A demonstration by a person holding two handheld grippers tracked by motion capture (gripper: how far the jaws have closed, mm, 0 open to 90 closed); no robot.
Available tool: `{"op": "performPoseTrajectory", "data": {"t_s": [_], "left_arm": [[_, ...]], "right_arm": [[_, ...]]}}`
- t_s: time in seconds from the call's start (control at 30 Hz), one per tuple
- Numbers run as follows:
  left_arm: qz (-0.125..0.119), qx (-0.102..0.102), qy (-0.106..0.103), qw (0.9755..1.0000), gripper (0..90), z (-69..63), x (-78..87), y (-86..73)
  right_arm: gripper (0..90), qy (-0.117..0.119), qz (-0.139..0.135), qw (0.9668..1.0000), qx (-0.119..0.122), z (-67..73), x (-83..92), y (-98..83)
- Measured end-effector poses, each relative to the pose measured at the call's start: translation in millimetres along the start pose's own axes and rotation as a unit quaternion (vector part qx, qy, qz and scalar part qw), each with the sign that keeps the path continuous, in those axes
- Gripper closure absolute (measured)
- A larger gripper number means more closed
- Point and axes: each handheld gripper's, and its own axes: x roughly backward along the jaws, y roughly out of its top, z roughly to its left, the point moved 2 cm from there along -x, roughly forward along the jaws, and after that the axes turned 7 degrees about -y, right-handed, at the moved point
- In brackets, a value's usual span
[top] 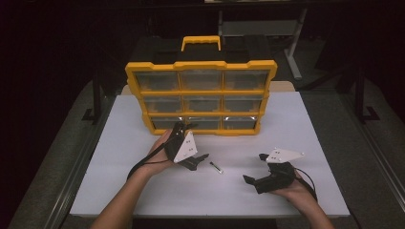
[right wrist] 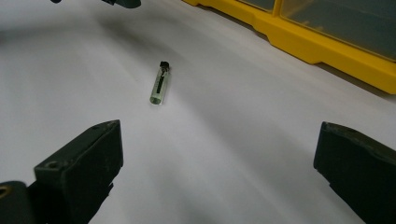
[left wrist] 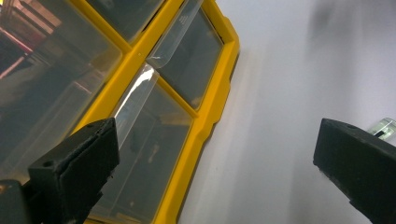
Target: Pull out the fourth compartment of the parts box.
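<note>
Both tools sat spread and empty — left tool (top: 191,145) angled at the organizer (top: 200,98) bottom drawers, right tool (top: 255,168) aimed at the vial (right wrist: 160,84) lying loose on the worktop (top: 286,129).

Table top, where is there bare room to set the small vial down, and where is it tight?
Bare white table lies right of the yellow organizer, and left of it too. The front edge between the forearms is free. It is crowded around the vial, between the left tool and right tool.

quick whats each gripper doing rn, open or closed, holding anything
Left gripper: open, holding nothing, near the yellow plastic drawer organiser.
Right gripper: open, holding nothing, the small clear glass vial lying ahead of it.
</note>
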Motion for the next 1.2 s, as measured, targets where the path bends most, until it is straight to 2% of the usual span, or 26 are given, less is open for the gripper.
{"op": "performPoseTrajectory", "data": {"t_s": [0.33, 0.4, 0.63, 0.9, 1.07, 1.2], "left_arm": [[0.004, -0.023, 0.011, 0.9997, 0.5, -2.1, -0.5, 0.6], [0.011, -0.03, 0.014, 0.9994, 0.5, -2.0, -0.3, 0.3], [0.007, -0.036, 0.016, 0.9992, 0.5, -3.5, -0.3, 3.0], [0.015, -0.057, 0.026, 0.9979, 0.5, -4.5, 0.0, 4.3], [0.027, -0.077, 0.031, 0.9962, 0.5, -5.0, -0.3, 4.0], [0.022, -0.079, 0.034, 0.996, 0.5, -6.5, -1.0, 4.5]], "right_arm": [[0.9, 0.0, 0.002, 1.0, 0.0, 0.5, -0.1, 0.0], [0.9, 0.0, 0.0, 1.0, 0.003, 0.1, -0.1, 0.1], [0.9, 0.0, 0.001, 1.0, 0.005, 0.2, -0.6, 0.0], [0.9, 0.002, 0.0, 1.0, 0.007, 1.0, -0.9, 0.1], [0.9, 0.003, 0.001, 1.0, 0.007, 1.3, -1.0, 0.1], [0.9, 0.003, 0.001, 1.0, 0.007, 1.2, -1.0, 0.2]]}}
